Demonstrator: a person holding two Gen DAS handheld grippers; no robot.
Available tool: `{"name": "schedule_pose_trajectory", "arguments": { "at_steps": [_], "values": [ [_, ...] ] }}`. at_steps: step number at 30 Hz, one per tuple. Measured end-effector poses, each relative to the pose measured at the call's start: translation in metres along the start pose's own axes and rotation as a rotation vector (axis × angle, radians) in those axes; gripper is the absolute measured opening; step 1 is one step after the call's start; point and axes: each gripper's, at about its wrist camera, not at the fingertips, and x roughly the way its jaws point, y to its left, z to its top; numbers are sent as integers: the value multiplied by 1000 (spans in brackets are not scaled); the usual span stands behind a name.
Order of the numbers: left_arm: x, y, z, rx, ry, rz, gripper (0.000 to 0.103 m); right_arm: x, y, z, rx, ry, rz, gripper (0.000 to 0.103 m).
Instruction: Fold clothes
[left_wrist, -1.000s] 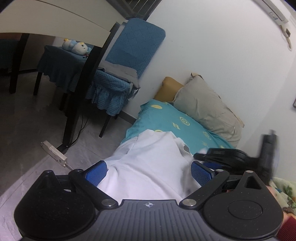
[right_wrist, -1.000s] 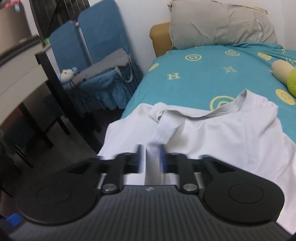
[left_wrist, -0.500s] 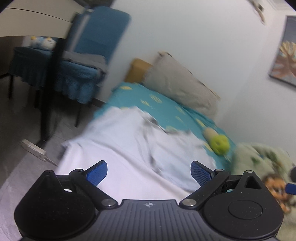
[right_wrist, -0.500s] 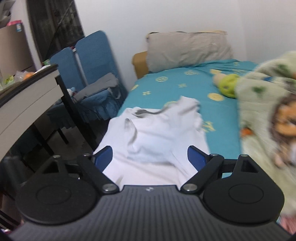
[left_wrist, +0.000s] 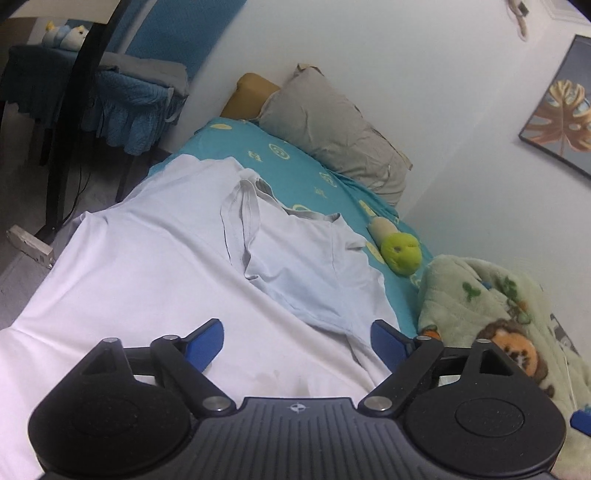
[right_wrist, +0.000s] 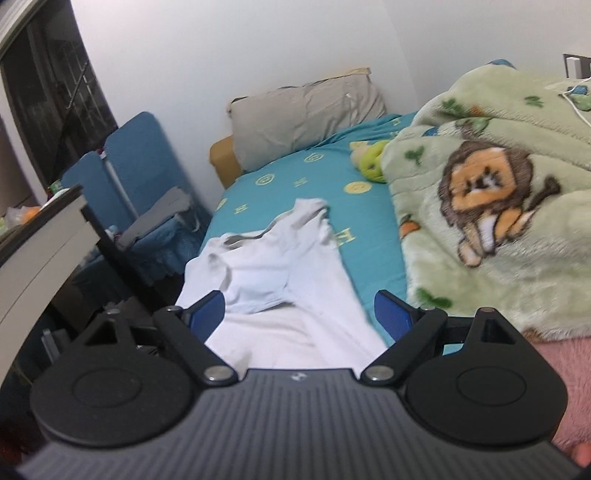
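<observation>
Where left shows wall picture (left_wrist: 557, 107), right shows desk (right_wrist: 40, 251)

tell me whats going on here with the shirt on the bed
A person is folding a white T-shirt spread on a bed with a teal sheet, using a handheld gripper in each hand. One sleeve side is already folded in over the body. Both the left gripper and the right gripper are open above the shirt, gripping nothing. A green lion blanket lies beside it.

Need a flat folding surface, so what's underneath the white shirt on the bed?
The white shirt lies on the teal bedsheet, which shows around its collar end. Anything beneath the cloth itself is covered and cannot be seen.
</observation>
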Motion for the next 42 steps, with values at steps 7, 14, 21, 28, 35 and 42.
{"name": "schedule_pose_trajectory", "arguments": {
  "at_steps": [7, 14, 21, 28, 35, 42],
  "values": [
    [77, -8, 24, 18, 19, 125, 74, 18, -29, 2, 29, 6, -51, 89],
    [127, -11, 26, 126, 31, 246, 41, 35, -61, 8, 163, 38, -58, 89],
    [122, -19, 42, 211, 51, 180, 3, 46, -84, 13, 282, 65, -53, 89],
    [126, -16, 60, 213, 33, 319, 3, 49, -91, 15, 315, 66, -64, 89],
    [85, -37, 39, 159, 103, 236, 23, 53, -87, 25, 195, 99, -50, 89],
    [8, -96, -34, 87, 244, 35, 44, 33, -87, 38, 119, 73, -49, 89]
  ]
}}
